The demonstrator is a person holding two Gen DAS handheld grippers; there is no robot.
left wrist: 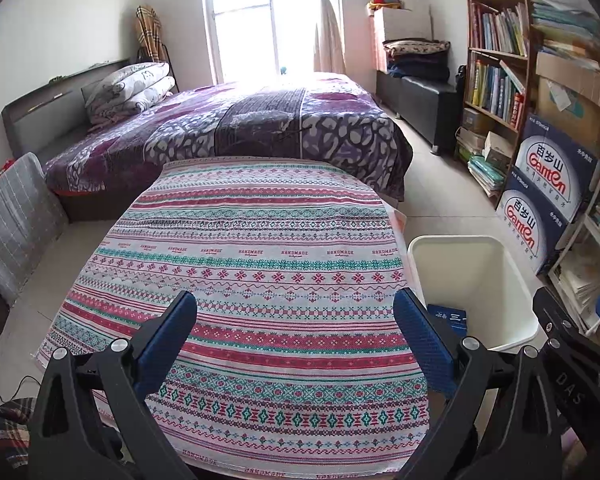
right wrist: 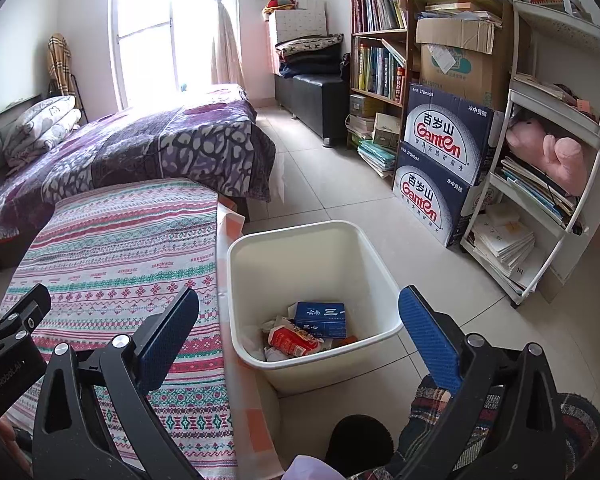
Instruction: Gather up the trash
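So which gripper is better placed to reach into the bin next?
Right. The right gripper is open directly above the bin, whose trash shows between its fingers. The left gripper is over the patterned cloth.

Two hand-held grippers, both spread wide and gripping nothing, point forward side by side. The left gripper (left wrist: pixel 296 328) shows black arms ending in blue textured pads (left wrist: pixel 170 344), its jaws parted. The right gripper (right wrist: pixel 300 326) matches that pose, its blue pads (right wrist: pixel 430 340) equally far apart. Each device's black body edges into the other's view, the left gripper (right wrist: pixel 12 328) just beside its partner (left wrist: pixel 568 332).
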